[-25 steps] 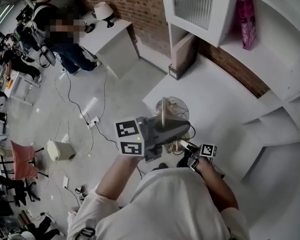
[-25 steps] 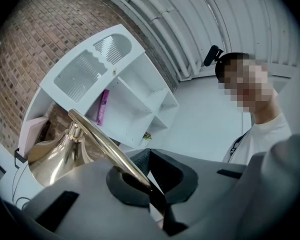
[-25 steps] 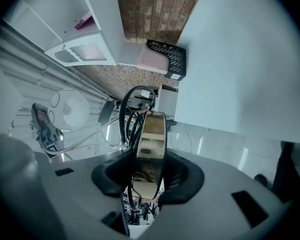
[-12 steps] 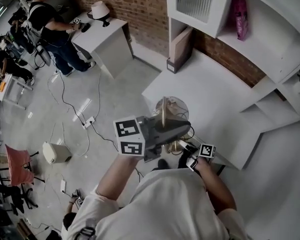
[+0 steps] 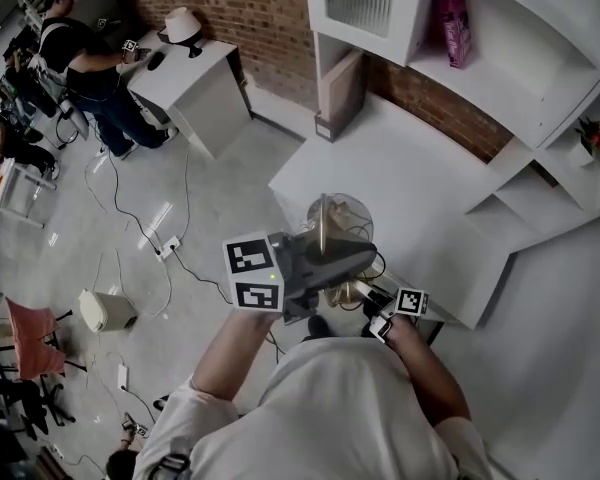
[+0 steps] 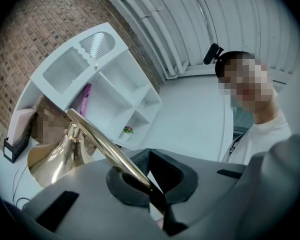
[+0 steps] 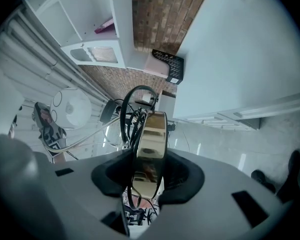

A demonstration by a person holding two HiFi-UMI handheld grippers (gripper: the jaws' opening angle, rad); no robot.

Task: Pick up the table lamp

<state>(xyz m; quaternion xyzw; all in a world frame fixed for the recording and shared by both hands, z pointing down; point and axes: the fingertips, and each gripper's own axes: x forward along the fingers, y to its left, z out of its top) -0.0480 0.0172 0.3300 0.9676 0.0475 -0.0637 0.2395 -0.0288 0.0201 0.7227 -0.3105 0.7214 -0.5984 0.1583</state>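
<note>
I hold the table lamp (image 5: 325, 230) between both tools over the near edge of the white desk (image 5: 410, 168), on the side toward the open floor. My left gripper (image 6: 149, 180) is clamped tight on the thin brass stem (image 6: 102, 143), which runs up and away from the jaws to the brass shade (image 6: 52, 159). My right gripper (image 7: 146, 181) has its jaws partly spread and pressed on the rim of the round brass base (image 7: 152, 134), seen edge-on between the pads, with the black cord (image 7: 124, 115) looping just behind it. I cannot tell whether any part of the lamp touches the desktop. At the back of the desk, against the brick wall, stands a white shelf unit (image 5: 540, 58) with a pink book (image 5: 448, 8) upright in one upper compartment. A brown file box (image 5: 338, 88) stands at the desk's far corner, beside the shelf unit. Well beyond the desk, another person (image 5: 85, 68) stands at a small white table (image 5: 190, 78).
</note>
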